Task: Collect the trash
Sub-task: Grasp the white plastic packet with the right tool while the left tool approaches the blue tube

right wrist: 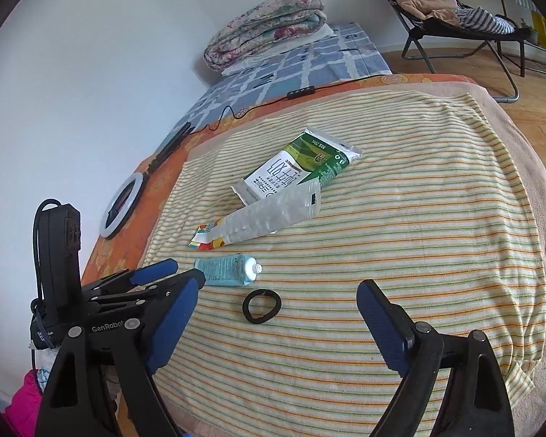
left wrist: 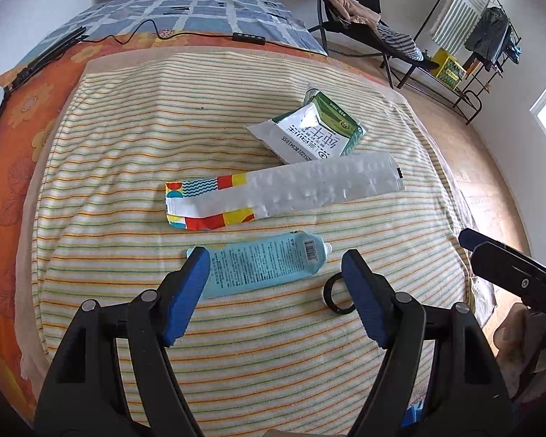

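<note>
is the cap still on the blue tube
No, the blue tube lies on the striped cloth with its white threaded nozzle bare and no cap on it.

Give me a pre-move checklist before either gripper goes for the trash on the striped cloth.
1. Left gripper open, empty: ok.
2. Right gripper open, empty: ok.
3. Blue tube near the left gripper, nothing lying on it: ok.
4. Silver wrapper free of the milk carton: not ok, it overlaps the carton.
5. Hair tie clear of the tube: ok.
6. Bin for the trash in view: not ok.
</note>
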The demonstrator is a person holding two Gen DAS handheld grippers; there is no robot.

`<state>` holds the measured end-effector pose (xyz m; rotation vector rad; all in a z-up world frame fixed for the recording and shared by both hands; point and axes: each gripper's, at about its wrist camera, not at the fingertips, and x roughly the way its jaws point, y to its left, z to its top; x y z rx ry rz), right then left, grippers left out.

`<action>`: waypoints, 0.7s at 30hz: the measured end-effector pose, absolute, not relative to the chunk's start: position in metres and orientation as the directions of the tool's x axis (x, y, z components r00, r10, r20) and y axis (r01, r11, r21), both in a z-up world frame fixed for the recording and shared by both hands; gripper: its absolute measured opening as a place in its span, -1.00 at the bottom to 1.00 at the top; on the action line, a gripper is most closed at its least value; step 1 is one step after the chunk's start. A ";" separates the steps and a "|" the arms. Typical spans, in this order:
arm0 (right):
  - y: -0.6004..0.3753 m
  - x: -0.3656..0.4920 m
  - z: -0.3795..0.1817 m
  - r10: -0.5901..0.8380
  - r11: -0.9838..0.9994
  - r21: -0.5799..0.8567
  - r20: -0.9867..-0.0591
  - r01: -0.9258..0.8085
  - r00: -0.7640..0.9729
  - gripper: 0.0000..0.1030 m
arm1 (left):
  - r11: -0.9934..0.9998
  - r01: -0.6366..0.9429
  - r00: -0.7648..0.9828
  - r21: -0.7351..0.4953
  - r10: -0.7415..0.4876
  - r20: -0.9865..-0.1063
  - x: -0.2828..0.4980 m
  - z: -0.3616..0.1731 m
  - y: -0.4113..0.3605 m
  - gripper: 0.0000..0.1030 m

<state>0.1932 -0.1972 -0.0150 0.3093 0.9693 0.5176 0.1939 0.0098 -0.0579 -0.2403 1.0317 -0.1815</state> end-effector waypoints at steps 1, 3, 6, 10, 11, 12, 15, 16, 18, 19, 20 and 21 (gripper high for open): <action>-0.197 0.197 -0.016 0.547 0.836 0.474 -0.700 -0.276 0.459 0.75 | 0.955 0.030 0.499 -0.294 -0.269 -0.824 0.201 -0.061 0.012 0.50; -0.195 0.204 -0.018 0.550 0.834 0.480 -0.698 -0.271 0.457 0.73 | 0.952 0.023 0.491 -0.306 -0.277 -0.826 0.211 -0.066 0.016 0.50; -0.194 0.214 -0.022 0.552 0.833 0.487 -0.698 -0.263 0.456 0.72 | 0.936 0.015 0.459 -0.351 -0.319 -0.829 0.220 -0.078 0.020 0.49; -0.192 0.230 -0.032 0.565 0.823 0.513 -0.696 -0.243 0.443 0.67 | 0.940 0.008 0.438 -0.340 -0.309 -0.844 0.227 -0.090 0.019 0.49; -0.192 0.234 -0.035 0.569 0.820 0.523 -0.695 -0.233 0.440 0.66 | 0.941 0.009 0.439 -0.337 -0.306 -0.844 0.228 -0.091 0.020 0.49; -0.193 0.238 -0.039 0.573 0.816 0.534 -0.694 -0.221 0.436 0.64 | 0.942 0.009 0.443 -0.335 -0.304 -0.843 0.229 -0.092 0.021 0.49; -0.195 0.248 -0.048 0.572 0.812 0.553 -0.696 -0.184 0.434 0.61 | 0.940 0.019 0.442 -0.339 -0.312 -0.841 0.229 -0.093 0.021 0.48; -0.195 0.251 -0.051 0.571 0.812 0.556 -0.697 -0.175 0.434 0.59 | 0.942 0.030 0.437 -0.334 -0.313 -0.843 0.228 -0.093 0.021 0.43; -0.194 0.255 -0.056 0.571 0.812 0.560 -0.699 -0.166 0.431 0.54 | 0.939 0.059 0.418 -0.337 -0.330 -0.846 0.223 -0.092 0.019 0.39; -0.194 0.256 -0.058 0.571 0.811 0.562 -0.700 -0.163 0.429 0.54 | 0.936 0.074 0.406 -0.345 -0.345 -0.846 0.220 -0.092 0.017 0.38; -0.194 0.258 -0.059 0.573 0.809 0.566 -0.700 -0.160 0.426 0.54 | 0.933 0.089 0.396 -0.349 -0.354 -0.847 0.216 -0.092 0.016 0.38; -0.193 0.259 -0.061 0.578 0.805 0.573 -0.698 -0.156 0.422 0.54 | 0.935 0.104 0.387 -0.339 -0.352 -0.852 0.213 -0.091 0.014 0.38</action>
